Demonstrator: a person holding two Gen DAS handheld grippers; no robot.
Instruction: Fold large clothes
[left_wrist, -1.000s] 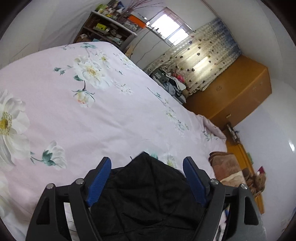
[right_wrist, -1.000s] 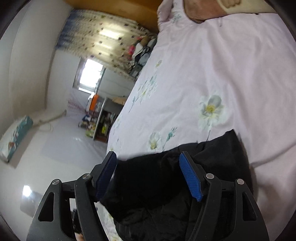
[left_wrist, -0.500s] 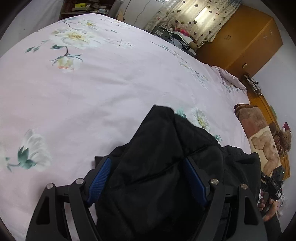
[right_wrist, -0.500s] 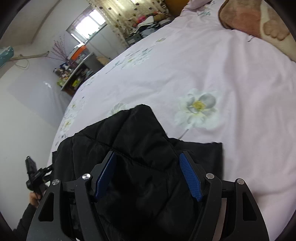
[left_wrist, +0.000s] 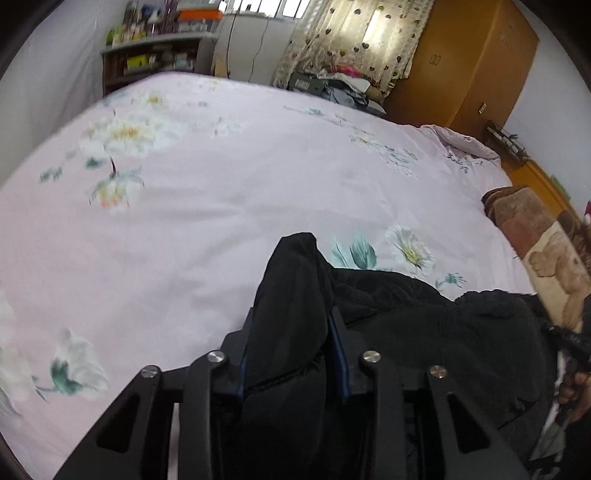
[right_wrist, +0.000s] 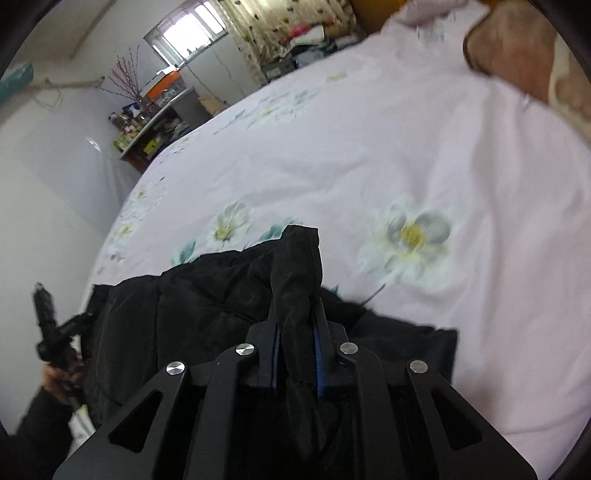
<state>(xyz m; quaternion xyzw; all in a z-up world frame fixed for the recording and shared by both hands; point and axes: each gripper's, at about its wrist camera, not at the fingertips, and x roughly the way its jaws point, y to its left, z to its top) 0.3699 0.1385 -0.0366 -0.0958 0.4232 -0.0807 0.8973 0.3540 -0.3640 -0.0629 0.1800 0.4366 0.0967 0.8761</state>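
Note:
A black quilted jacket (left_wrist: 424, 332) (right_wrist: 207, 295) lies bunched at the near edge of a pink flowered bed (left_wrist: 221, 221) (right_wrist: 406, 147). My left gripper (left_wrist: 291, 314) has its jaws closing, and the blue pads press on a thick raised fold at the jacket's left end. My right gripper (right_wrist: 297, 317) has its jaws closing tight on a thin pinched fold at the jacket's right end. Each fold sticks up past the fingertips. A person's hand (left_wrist: 576, 391) (right_wrist: 59, 373) shows at the edge of each view.
A brown teddy-bear blanket (left_wrist: 546, 258) (right_wrist: 517, 55) lies on the bed's right side. Beyond the bed stand an orange wardrobe (left_wrist: 461, 62), a pile of clothes (left_wrist: 332, 81) under the curtain and a cluttered shelf (left_wrist: 155, 62) (right_wrist: 147, 125).
Both grippers stood wide open over the jacket and have closed onto folds of it. Both views have rolled towards level and dropped closer to the fabric.

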